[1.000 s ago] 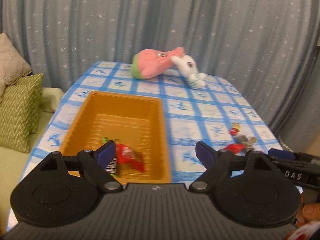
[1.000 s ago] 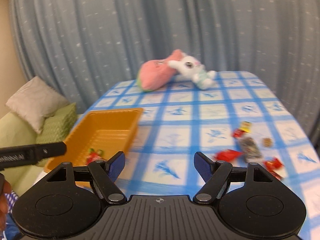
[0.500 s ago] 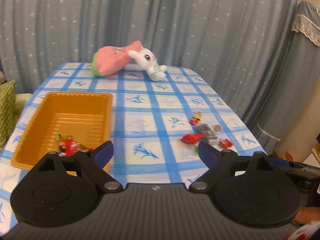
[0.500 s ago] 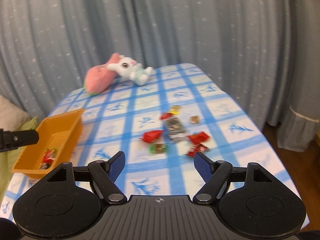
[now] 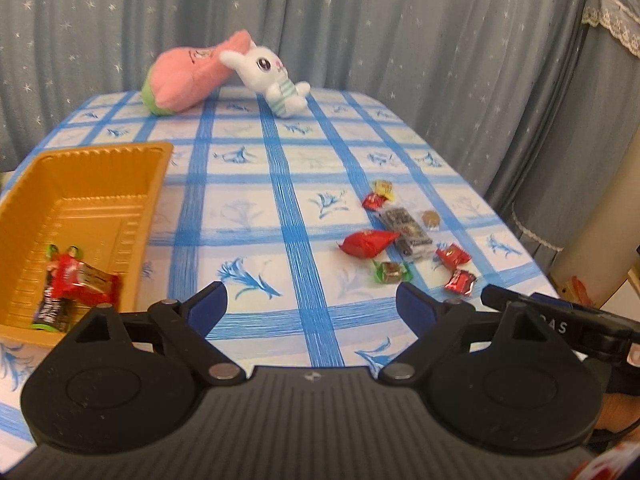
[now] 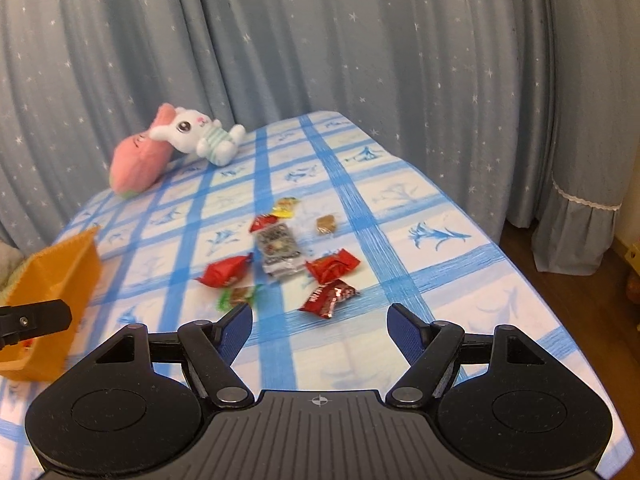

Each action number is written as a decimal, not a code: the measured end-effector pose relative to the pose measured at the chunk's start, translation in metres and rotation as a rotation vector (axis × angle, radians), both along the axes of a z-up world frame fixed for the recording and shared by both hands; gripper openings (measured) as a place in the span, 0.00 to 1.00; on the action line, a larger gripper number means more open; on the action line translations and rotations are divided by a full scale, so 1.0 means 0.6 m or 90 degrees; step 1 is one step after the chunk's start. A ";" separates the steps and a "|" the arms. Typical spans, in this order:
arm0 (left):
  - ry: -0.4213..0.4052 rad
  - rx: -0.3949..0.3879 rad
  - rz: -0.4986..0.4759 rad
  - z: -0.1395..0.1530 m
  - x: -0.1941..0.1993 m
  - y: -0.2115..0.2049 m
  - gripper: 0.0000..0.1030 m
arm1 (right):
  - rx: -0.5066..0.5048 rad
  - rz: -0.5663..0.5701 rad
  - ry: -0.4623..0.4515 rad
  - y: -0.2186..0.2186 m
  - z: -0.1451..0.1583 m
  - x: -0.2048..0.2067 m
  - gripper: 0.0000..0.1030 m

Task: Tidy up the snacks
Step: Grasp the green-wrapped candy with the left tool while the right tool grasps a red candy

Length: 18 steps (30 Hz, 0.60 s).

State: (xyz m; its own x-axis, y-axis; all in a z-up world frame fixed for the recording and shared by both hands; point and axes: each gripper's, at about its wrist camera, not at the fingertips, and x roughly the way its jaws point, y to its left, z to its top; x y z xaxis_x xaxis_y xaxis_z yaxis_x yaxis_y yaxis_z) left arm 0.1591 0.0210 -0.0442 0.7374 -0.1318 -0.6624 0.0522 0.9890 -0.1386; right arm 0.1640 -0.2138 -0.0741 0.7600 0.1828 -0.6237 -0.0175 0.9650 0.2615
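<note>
Your left gripper (image 5: 311, 304) and right gripper (image 6: 319, 322) both stand wide and empty, short of the loose snacks (image 6: 280, 256) right of the orange tray (image 5: 100, 184).

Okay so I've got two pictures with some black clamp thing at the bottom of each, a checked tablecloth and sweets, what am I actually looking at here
Those black clamps are handheld two-finger grippers, one in each of a person's hands, each with a camera looking along its fingers. One picture is from the left gripper, the other from the right gripper. Both are open and hold nothing. On the blue checked table sits an orange tray with a few snacks already inside, and a scatter of loose wrapped sweets still on the cloth. At the far end lie a pink plush and a white bunny toy.
</note>
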 end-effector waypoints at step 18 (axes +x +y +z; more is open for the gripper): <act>0.034 0.005 -0.006 -0.071 0.075 -0.011 0.88 | -0.030 0.020 0.026 0.039 -0.079 0.112 0.65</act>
State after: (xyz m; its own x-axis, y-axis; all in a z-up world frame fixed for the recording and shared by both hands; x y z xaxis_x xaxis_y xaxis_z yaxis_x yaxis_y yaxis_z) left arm 0.2043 0.0147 -0.0868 0.6993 -0.1329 -0.7024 0.0536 0.9895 -0.1339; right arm 0.2314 -0.1901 -0.1215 0.7280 0.1750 -0.6628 -0.0374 0.9756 0.2164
